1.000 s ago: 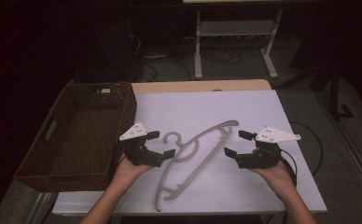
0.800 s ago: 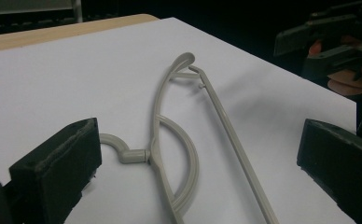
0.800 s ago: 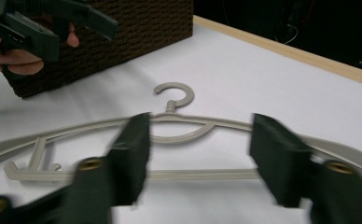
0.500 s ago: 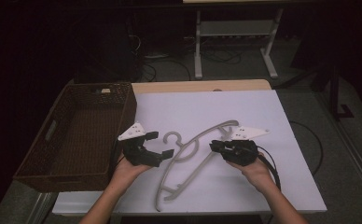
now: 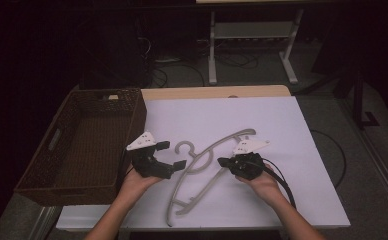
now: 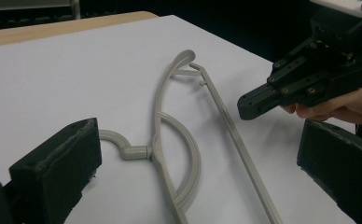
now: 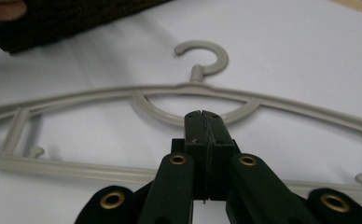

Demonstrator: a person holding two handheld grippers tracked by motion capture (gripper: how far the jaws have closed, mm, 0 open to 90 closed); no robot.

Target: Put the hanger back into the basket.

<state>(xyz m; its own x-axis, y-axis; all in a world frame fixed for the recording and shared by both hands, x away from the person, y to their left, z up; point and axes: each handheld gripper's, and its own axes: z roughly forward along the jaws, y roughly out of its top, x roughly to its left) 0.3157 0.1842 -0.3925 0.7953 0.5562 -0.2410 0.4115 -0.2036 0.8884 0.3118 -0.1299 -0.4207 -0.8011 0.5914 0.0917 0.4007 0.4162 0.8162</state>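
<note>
At lower centre of the high view, grey hanger [image 5: 204, 170] flat on white tabletop [image 5: 282, 130]. Left tongs [image 5: 174, 156] spread wide by its hook, gripping nothing. Right tongs [image 5: 222, 161] just clenched, empty, over its bar.

- high view is dim overall; the upper half of the frame sinks into near black, and only the white sheet [image 5: 262, 130] on the counter in the middle catches light.
- the light seems to fall from above, since shadows under the hanger [image 5: 207, 170] are soft and short.
- no glare on the sheet; it reads as a flat pale lilac grey.
- left gripper view is brighter and fairly sharp at centre, while the black pads of the tongs at the lower corners are soft.
- right gripper view: the closed tongs [image 7: 206, 122] at the bottom are blurred, and the upper left corner is dark and out of focus.
</note>
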